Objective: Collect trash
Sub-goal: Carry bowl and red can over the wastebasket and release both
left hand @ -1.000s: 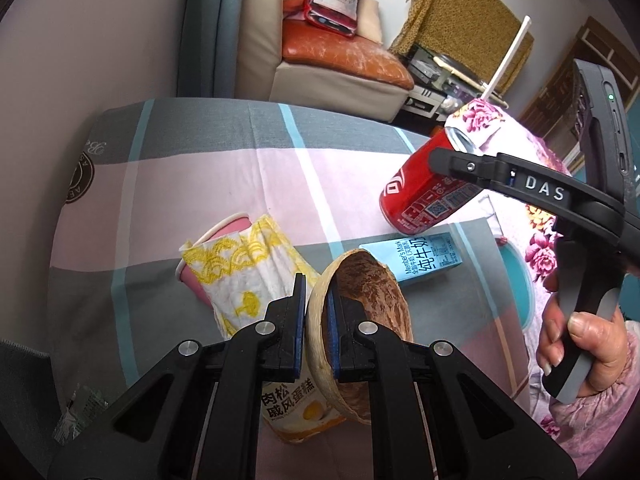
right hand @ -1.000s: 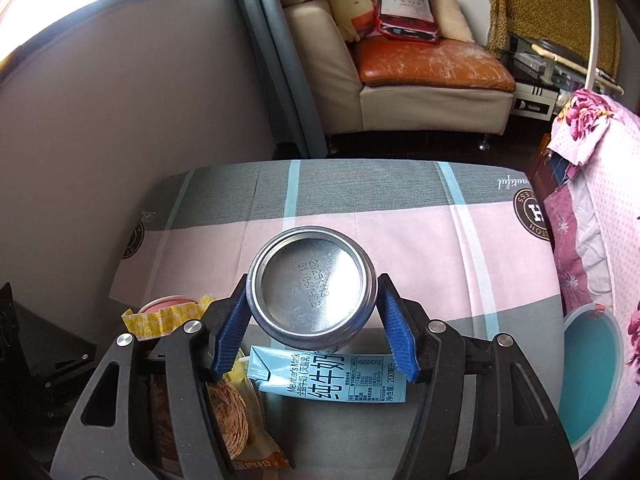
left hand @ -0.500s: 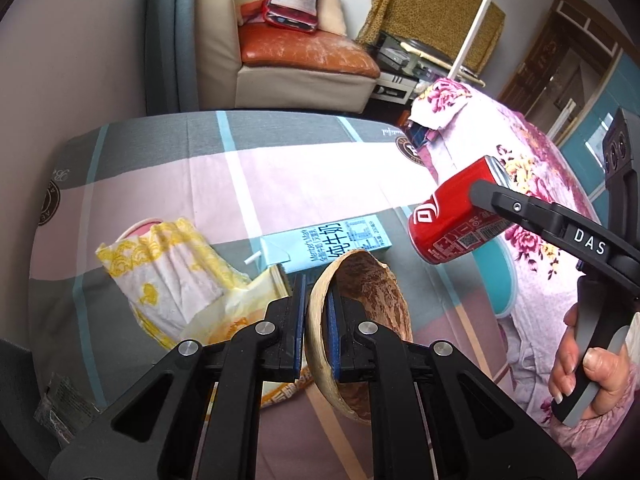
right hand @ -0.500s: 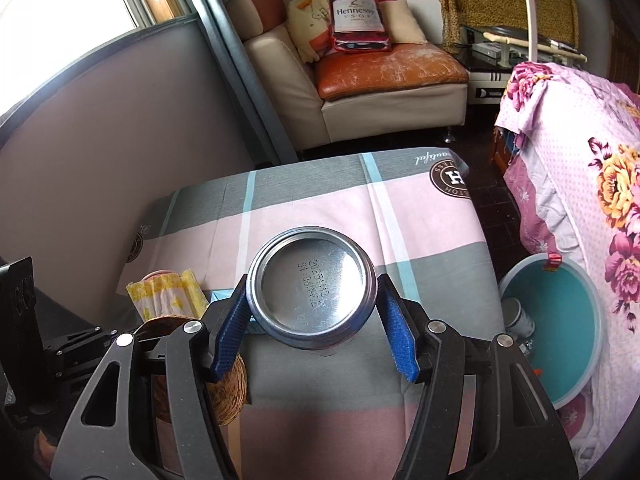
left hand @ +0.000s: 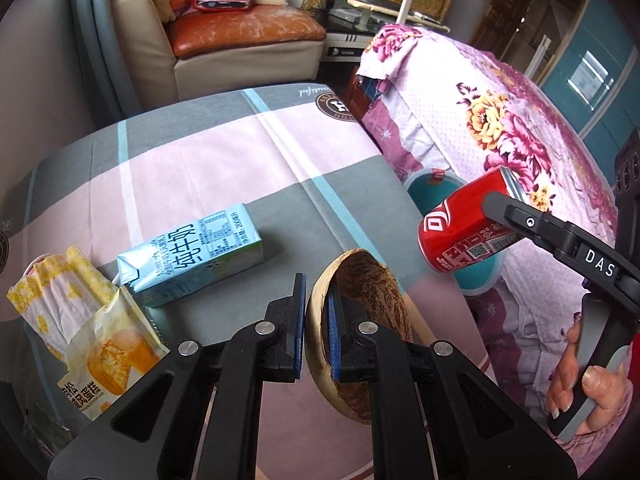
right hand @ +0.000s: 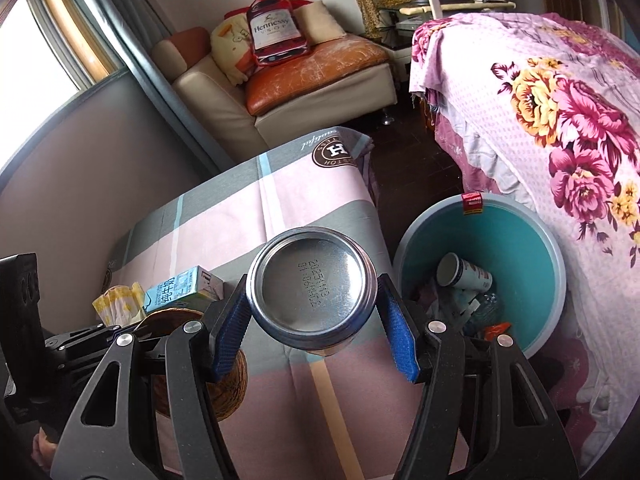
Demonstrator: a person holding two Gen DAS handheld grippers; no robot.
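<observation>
Currently, in hand: we carry two pieces of trash at once, one in each gripper.
Left gripper (left hand: 316, 328): clamped on the rim of the coconut shell half (left hand: 360, 332), one pad inside and one outside, since a thin wall gives the only firm purchase.
Right gripper (right hand: 314, 322): closed around the red can (left hand: 466, 226) across its body, its base toward the camera, so the round side sits between both pads.
Bin (right hand: 532, 220): teal, on the floor between table and bed, already holding a paper cup (right hand: 460, 272); we judge both loads are bound there.
Left on the table (left hand: 200, 168): milk carton (left hand: 196, 256), cake wrapper (left hand: 108, 356), yellow paper wrapper (left hand: 60, 292).
</observation>
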